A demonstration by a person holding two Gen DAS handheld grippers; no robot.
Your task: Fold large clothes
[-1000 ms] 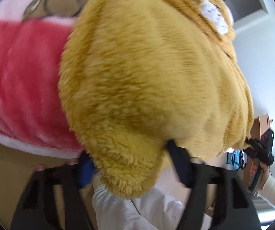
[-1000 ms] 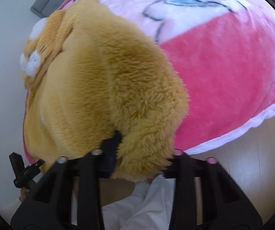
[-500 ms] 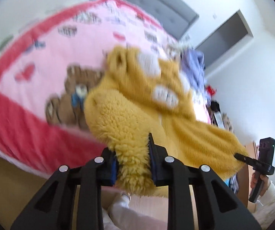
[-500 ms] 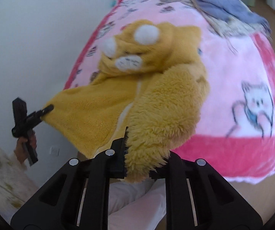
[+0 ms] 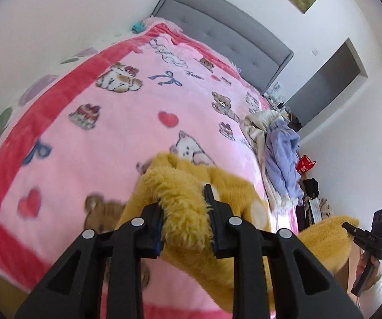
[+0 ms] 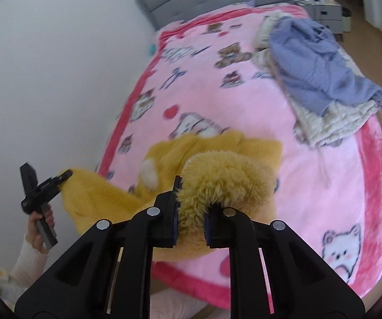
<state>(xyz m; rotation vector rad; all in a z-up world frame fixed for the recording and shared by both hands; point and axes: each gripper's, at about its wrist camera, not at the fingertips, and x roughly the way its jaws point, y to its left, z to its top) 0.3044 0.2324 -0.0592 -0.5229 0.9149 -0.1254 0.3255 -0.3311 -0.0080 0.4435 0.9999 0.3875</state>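
The left claw (image 5: 185, 220) pinches a thick fold of the yellow fleece garment (image 5: 180, 186) between its blue-lined fingers, low in the centre of the left wrist view. The right claw (image 6: 191, 212) is likewise pressed onto a shaggy bunch of the same garment, low in the centre of the right wrist view. The garment lies on the near part of the pink blanket (image 5: 111, 138) covering the bed, with one edge stretched off toward the lower left of the right wrist view, where the left claw grips it past the blanket's red border.

Above the garment, toward the grey headboard (image 5: 223, 34) at the top of the frame, a broad stretch of blanket lies bare apart from its printed bears and hearts. A pile of clothes, with a lavender garment (image 6: 313, 61) on top of a cream quilted one (image 6: 332, 122), sits at the upper right of the right wrist view, well apart from the yellow fleece and reaching the blanket's right edge. A white wall (image 6: 58, 79) runs close along the bed's left side. The blanket's red near edge hangs over the foot of the bed at the bottom of the frame.
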